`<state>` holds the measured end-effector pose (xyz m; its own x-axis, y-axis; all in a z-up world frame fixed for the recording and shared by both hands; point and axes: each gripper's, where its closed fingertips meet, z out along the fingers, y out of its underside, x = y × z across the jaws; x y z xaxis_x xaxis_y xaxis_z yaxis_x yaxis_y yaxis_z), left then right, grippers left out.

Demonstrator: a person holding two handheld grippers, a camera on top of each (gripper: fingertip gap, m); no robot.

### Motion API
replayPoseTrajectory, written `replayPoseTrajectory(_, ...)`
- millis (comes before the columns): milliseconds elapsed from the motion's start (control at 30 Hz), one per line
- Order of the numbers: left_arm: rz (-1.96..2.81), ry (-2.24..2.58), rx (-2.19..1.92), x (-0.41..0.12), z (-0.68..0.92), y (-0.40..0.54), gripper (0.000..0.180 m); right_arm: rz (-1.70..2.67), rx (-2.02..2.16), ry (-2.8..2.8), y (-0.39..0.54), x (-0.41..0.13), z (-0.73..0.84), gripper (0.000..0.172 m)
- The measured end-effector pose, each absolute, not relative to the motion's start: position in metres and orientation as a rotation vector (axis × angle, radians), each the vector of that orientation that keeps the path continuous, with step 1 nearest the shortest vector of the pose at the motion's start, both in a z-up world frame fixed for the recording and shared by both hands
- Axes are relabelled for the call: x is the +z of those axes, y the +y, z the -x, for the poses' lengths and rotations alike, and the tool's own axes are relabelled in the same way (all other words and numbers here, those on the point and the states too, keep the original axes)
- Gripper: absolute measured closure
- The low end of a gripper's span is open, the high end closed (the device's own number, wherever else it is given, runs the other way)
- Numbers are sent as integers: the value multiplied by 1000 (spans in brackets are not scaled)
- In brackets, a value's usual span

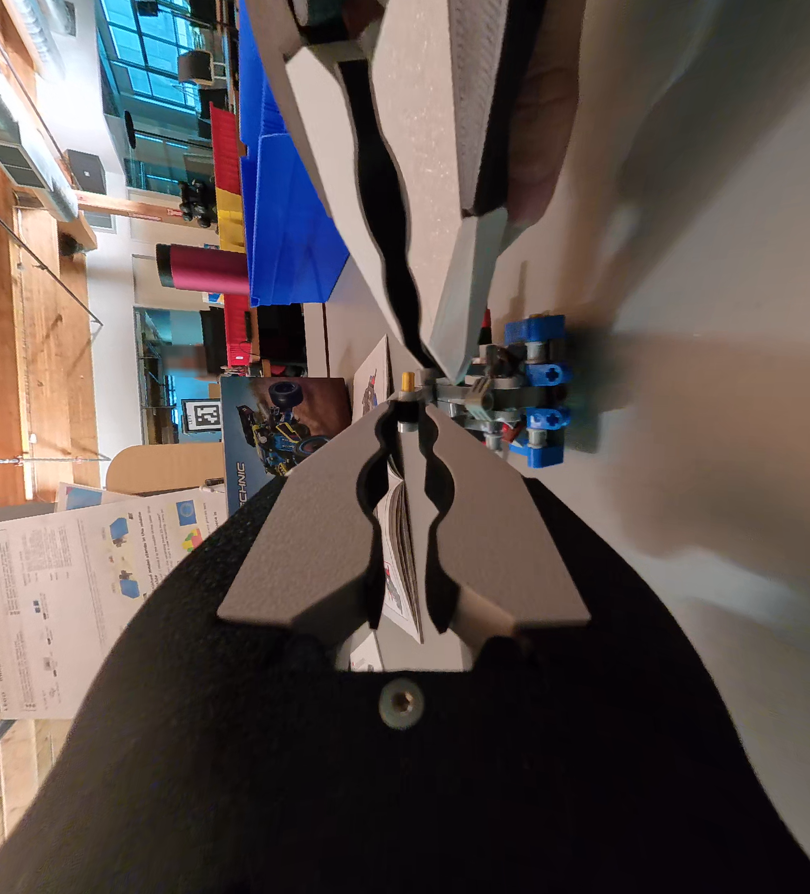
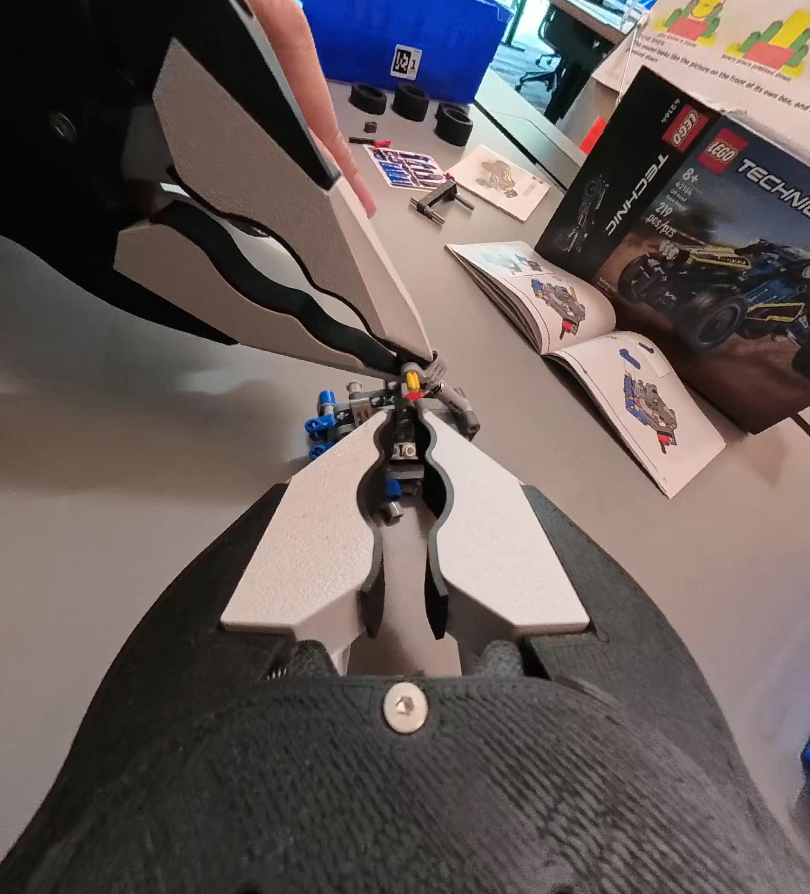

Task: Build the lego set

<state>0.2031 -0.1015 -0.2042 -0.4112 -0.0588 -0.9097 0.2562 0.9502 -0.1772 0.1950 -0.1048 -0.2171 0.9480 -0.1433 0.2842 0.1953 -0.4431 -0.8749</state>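
Note:
A small toy-brick assembly of grey beams and blue connectors (image 2: 345, 411) lies on the grey table (image 2: 103, 484); it also shows in the left wrist view (image 1: 529, 392). My left gripper (image 1: 407, 411) is shut on the assembly's end piece, a black and grey bush with a yellow pin (image 1: 408, 379). In the right wrist view it comes in from the upper left (image 2: 412, 365), pinching that part at the yellow pin (image 2: 412, 379). My right gripper (image 2: 404, 418) is shut on the assembly's dark grey body. In the left wrist view it reaches down from above (image 1: 437, 372).
The set's box (image 2: 732, 271) and an open instruction booklet (image 2: 587, 329) lie to the right. Three black tyres (image 2: 410, 101), a sticker sheet (image 2: 405, 167), a black axle piece (image 2: 439, 198) and a blue bin (image 2: 403, 38) are farther back. A maroon tumbler (image 1: 205, 268) stands beside the bin. Left and right tips are no more than a few centimetres apart.

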Motion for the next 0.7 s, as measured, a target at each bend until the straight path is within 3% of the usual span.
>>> replayPoseTrajectory(33, -147, 1969, -336, -206, -203, -102, 176, 1978, -382, -39, -104, -215, -195, 167)
replayPoseTrajectory(700, -224, 1950, -190, -208, -206, -107, 177, 1971, -360, -2, -112, -217, -198, 168)
